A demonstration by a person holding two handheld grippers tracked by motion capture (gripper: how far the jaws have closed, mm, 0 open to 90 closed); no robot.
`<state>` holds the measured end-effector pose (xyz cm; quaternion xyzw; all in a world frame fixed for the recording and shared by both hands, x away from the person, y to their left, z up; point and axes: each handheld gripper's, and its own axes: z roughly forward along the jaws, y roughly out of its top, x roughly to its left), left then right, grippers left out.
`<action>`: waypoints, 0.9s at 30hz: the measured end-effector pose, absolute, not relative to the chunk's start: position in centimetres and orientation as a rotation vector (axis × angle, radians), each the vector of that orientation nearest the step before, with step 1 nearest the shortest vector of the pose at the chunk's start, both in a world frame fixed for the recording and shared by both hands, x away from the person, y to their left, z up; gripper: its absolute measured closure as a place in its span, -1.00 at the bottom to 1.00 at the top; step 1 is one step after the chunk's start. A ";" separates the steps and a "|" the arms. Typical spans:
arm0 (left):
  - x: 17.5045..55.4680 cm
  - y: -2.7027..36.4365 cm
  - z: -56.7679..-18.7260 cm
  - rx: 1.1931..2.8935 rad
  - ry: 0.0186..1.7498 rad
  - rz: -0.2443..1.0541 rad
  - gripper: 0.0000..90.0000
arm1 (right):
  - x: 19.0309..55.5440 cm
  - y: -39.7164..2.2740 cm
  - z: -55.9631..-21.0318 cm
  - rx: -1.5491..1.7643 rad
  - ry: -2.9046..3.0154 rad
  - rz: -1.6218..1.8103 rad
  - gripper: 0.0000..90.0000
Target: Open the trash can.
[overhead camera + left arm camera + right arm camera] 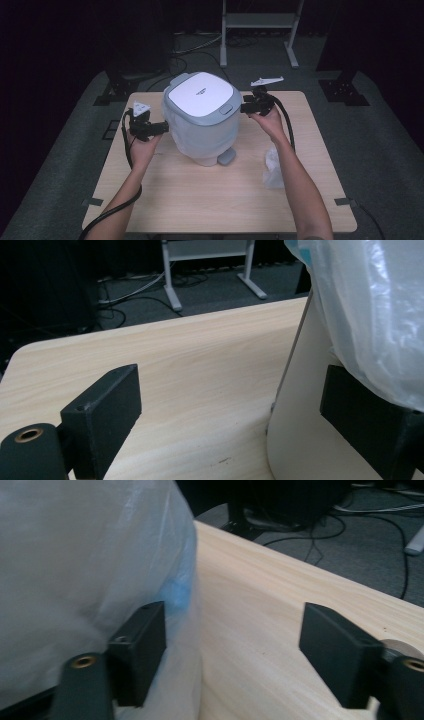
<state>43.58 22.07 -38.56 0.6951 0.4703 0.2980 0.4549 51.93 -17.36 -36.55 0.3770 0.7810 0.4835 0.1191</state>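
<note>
A white pedal bin (202,125) with a grey-rimmed lid (201,95) stands in the middle of the wooden table (225,210), with a clear plastic bag (370,315) draped over its body. My left gripper (164,127) is level against the bin's left side. In the left gripper view its jaws (227,390) stand wide apart, one of them under the bag's edge beside the white wall (295,440). My right gripper (243,106) is at the bin's upper right rim. Its jaws (232,625) are apart, one touching the bag film (75,555), whose edge hangs between them.
A crumpled clear plastic bag (273,167) lies on the table to the right of the bin. The bin's grey pedal (226,156) sticks out toward the front. A metal stand (260,30) and cables sit on the floor beyond the table.
</note>
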 end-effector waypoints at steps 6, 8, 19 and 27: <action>44.6 21.5 -38.3 1.744 1.137 0.742 -0.72 | 51.2 -18.0 -36.5 1.078 2.315 1.439 -0.18; 45.1 21.3 -38.1 1.753 1.137 0.740 -0.72 | 50.9 -18.3 -36.5 1.080 2.328 1.449 -0.16; 47.8 20.1 -37.5 1.780 1.135 0.729 -0.68 | 47.6 -19.3 -36.7 1.041 2.309 1.468 -0.11; 48.9 19.6 -37.5 1.786 1.121 0.696 -0.64 | 45.7 -19.5 -36.6 1.042 2.311 1.458 -0.15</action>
